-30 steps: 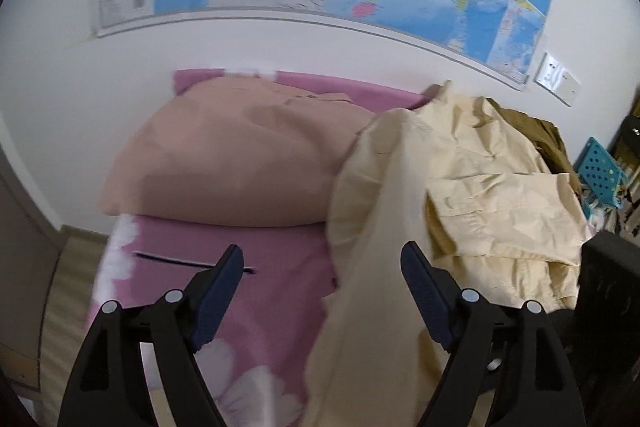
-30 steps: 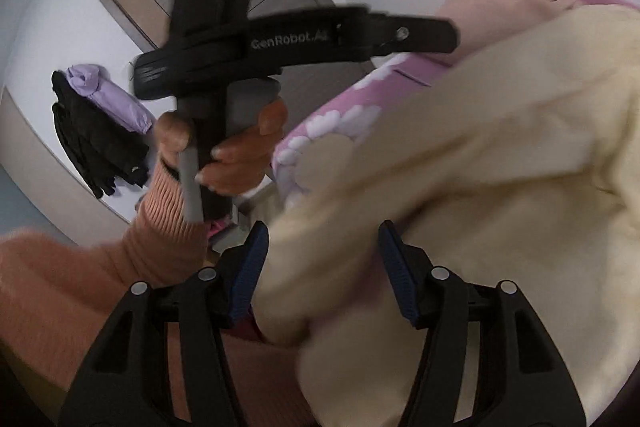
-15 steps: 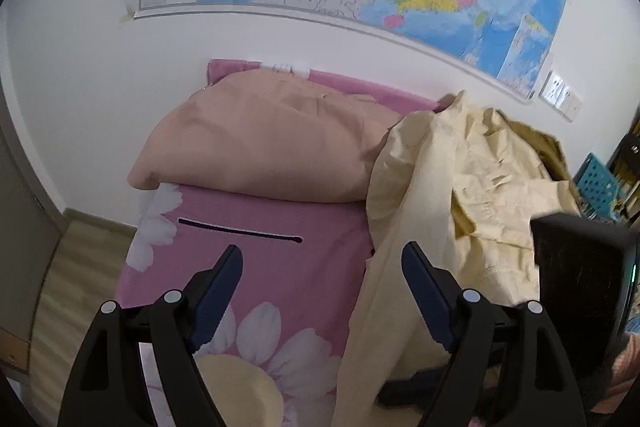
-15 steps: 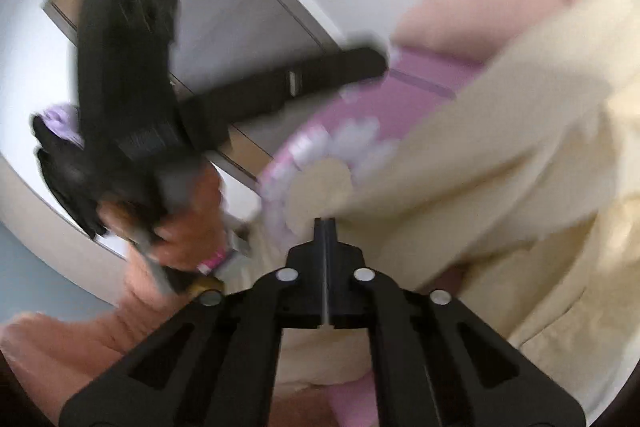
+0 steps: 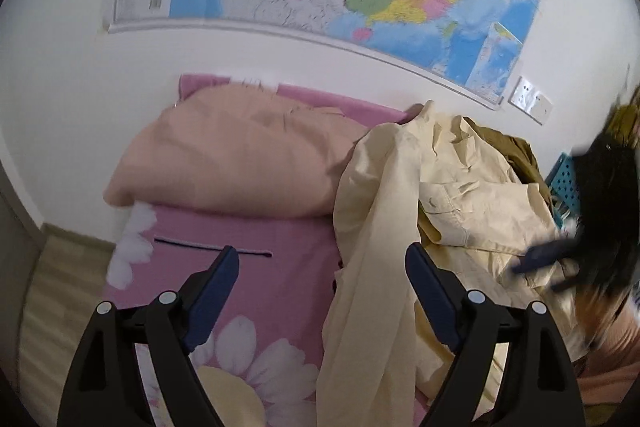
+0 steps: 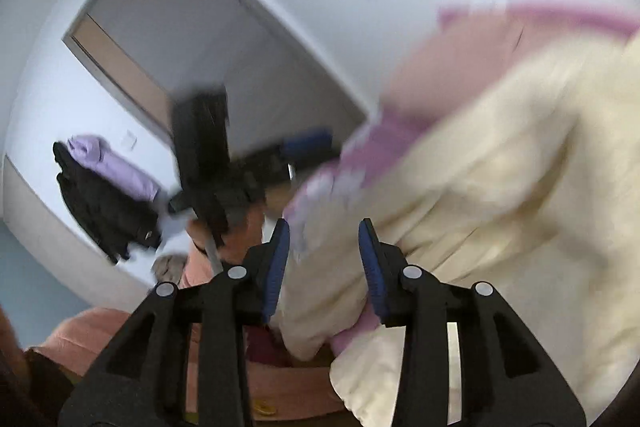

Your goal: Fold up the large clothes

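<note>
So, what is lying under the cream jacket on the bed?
Under the cream jacket an olive-brown garment shows at its far edge, with the pink flowered sheet beneath. How far the brown garment reaches is hidden.

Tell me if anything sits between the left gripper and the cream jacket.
Nothing visible does. The open left gripper hovers over the pink floral sheet, and the cream jacket drapes right by its right finger.

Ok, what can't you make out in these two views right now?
- Right wrist view: motion blur smears the cream jacket and the left gripper.
- Left wrist view: the right gripper is a dark blur at the right edge.
- Olive garment: mostly buried under the jacket.
- Jacket's lower end: cut off by the bottom edge.
</note>
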Demonstrator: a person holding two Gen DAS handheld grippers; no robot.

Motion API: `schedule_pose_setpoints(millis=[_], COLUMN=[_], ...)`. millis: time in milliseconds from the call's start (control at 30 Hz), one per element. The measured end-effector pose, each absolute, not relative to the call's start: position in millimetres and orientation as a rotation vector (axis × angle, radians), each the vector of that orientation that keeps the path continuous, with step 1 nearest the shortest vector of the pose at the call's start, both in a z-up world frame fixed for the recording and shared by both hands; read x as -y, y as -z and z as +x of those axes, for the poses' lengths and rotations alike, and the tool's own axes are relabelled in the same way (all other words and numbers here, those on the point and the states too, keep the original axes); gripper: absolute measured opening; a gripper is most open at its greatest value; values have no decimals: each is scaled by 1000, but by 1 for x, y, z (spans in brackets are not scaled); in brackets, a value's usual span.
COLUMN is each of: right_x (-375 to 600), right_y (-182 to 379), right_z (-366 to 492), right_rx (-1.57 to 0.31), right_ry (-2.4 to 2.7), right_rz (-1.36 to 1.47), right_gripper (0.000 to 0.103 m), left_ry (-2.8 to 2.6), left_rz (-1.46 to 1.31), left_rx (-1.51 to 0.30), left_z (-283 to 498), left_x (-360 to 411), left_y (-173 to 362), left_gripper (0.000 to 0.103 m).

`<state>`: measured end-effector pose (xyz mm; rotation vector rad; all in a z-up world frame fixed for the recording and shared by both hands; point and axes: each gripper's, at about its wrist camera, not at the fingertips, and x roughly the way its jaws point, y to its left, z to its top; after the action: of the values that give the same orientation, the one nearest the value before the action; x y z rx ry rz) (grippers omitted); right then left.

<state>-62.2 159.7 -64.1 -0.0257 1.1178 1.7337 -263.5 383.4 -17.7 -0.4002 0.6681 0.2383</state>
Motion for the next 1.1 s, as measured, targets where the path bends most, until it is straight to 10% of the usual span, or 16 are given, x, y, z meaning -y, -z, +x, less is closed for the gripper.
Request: schedule_pose_setpoints(millis=[200,267,333,1100], right_x=[-219,-228,-233,-55], right_y=[119,122,124,-56], right_z=[-101,-101,-102,22], right_rx=[-1252,-1240,-1229,-735], right_ry=[-1691,-1646,-1642,-1570], right_rz=[-79,-74,-89,197], right_gripper=[53,42,1,1], left_ry=[-290,-308,-312,548], left_rz=[-430,-439,-460,-349], left_rx=[-678,-684,-686,-605], left_z=[-283,-290,-297,-262], left_x=[-393,-396,-400,-259], left_y=[27,32,35,-7], left_gripper=[82,82,82,82])
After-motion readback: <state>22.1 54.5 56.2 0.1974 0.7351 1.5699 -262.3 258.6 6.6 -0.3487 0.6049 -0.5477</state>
